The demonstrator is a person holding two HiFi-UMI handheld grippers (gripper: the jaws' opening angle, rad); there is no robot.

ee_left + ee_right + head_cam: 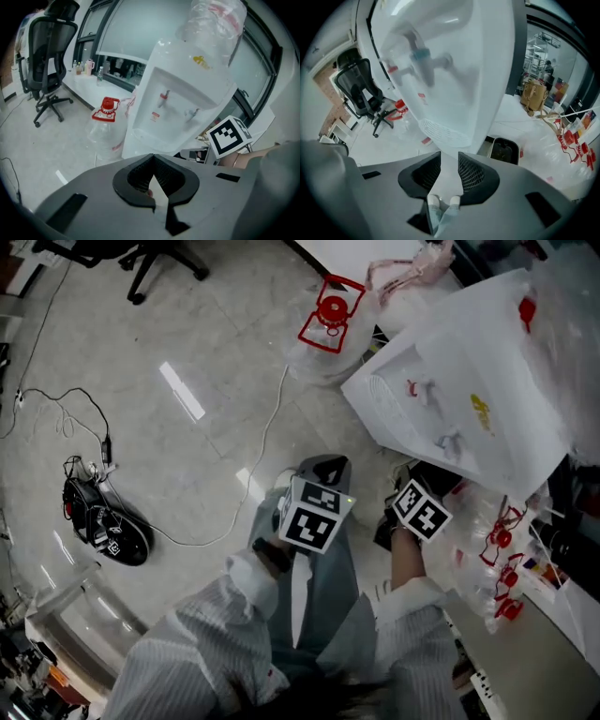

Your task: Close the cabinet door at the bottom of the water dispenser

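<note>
The white water dispenser (459,399) leans across the upper right of the head view, with a clear bottle (211,23) on top. In the left gripper view a dark opening (194,153) shows at the dispenser's foot; I cannot make out the door itself. My left gripper (152,158) is held in the air in front of the dispenser, its jaw tips touching and nothing between them. My right gripper (449,161) is close to the dispenser's front (450,70), below the taps. Its jaws stand apart with nothing between them. Both marker cubes (314,517) show over my legs.
An empty water bottle with a red cap (328,320) lies on the floor left of the dispenser. A white cable (267,437) crosses the floor, and a black device (108,526) sits at far left. Bagged red-capped bottles (502,559) pile up on the right. An office chair (47,61) and a black bin (504,150) stand nearby.
</note>
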